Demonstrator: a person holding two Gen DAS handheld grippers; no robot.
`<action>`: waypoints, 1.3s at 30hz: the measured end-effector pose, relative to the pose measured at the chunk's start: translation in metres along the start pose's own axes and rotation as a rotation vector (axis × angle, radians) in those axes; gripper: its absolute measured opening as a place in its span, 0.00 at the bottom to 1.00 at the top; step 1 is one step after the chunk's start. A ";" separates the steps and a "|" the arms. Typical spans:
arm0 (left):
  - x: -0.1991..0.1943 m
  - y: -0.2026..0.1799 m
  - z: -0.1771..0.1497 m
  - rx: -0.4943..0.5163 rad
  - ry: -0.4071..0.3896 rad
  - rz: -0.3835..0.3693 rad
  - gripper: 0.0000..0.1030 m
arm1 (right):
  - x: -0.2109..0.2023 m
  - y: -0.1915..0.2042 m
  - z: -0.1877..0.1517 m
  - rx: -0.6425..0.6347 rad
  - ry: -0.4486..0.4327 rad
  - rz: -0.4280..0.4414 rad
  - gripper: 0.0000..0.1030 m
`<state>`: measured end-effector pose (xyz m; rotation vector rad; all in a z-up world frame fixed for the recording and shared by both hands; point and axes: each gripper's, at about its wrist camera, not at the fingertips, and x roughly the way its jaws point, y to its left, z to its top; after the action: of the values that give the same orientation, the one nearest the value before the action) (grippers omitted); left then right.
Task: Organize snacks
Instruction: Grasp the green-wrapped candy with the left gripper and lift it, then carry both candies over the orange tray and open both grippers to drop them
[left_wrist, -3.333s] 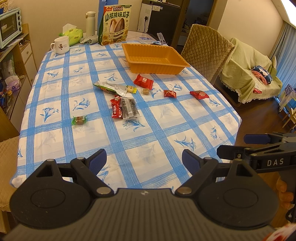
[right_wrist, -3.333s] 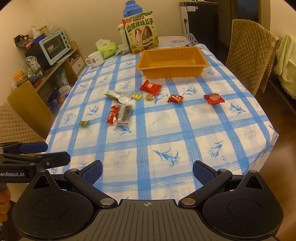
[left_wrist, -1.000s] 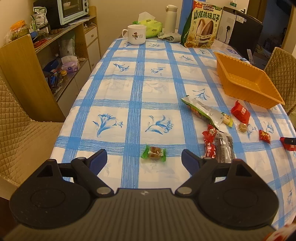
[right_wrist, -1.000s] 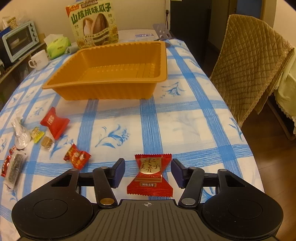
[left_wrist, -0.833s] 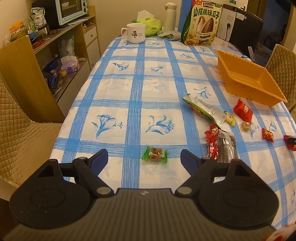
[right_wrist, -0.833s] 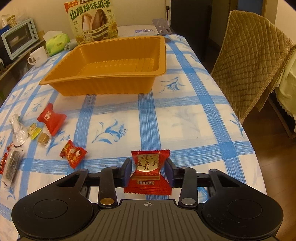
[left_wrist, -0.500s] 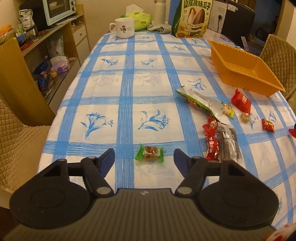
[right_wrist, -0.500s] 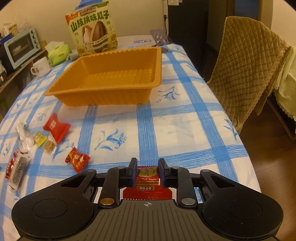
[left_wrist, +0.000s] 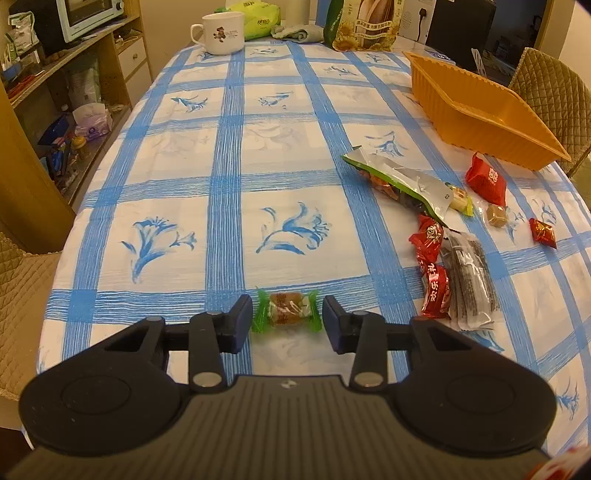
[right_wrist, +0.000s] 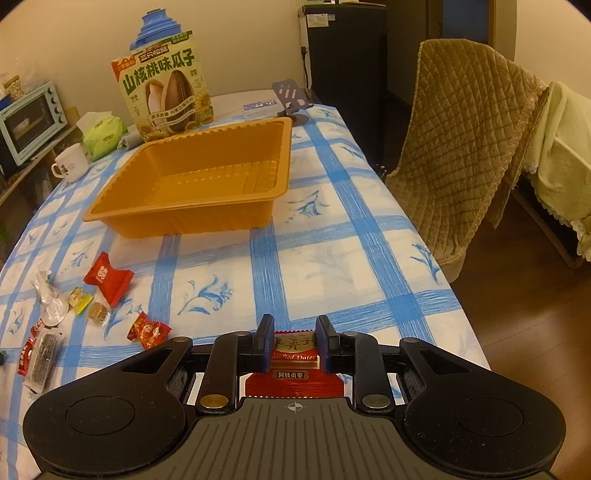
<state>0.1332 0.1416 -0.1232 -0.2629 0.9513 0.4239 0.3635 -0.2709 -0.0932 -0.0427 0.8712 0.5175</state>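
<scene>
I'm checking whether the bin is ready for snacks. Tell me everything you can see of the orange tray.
The orange tray is a rectangular, thin plastic-looking bin with ribbed, sloping walls, a flared scalloped rim and a ridged floor. It stands upright and empty on the blue-checked tablecloth, in front of the sunflower seed bag. Nothing but the cloth visibly touches it.

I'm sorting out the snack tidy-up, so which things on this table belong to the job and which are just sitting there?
Part of the job: orange tray; red date packet in the right gripper; green-wrapped candy between the closing left gripper; loose snacks.

Just lying about: mug; sunflower seed bag; tissue pack.
</scene>
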 end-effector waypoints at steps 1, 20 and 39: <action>0.001 0.000 0.000 -0.001 0.001 -0.003 0.33 | 0.000 0.000 0.000 0.000 0.000 0.001 0.24; -0.027 -0.035 0.026 0.024 -0.059 -0.067 0.22 | 0.003 0.009 0.021 -0.037 -0.031 0.099 0.19; -0.035 -0.094 0.047 0.057 -0.079 -0.161 0.22 | 0.019 0.011 -0.014 -0.118 0.173 0.106 0.60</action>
<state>0.1927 0.0683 -0.0646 -0.2672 0.8568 0.2573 0.3586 -0.2568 -0.1138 -0.1518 1.0148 0.6721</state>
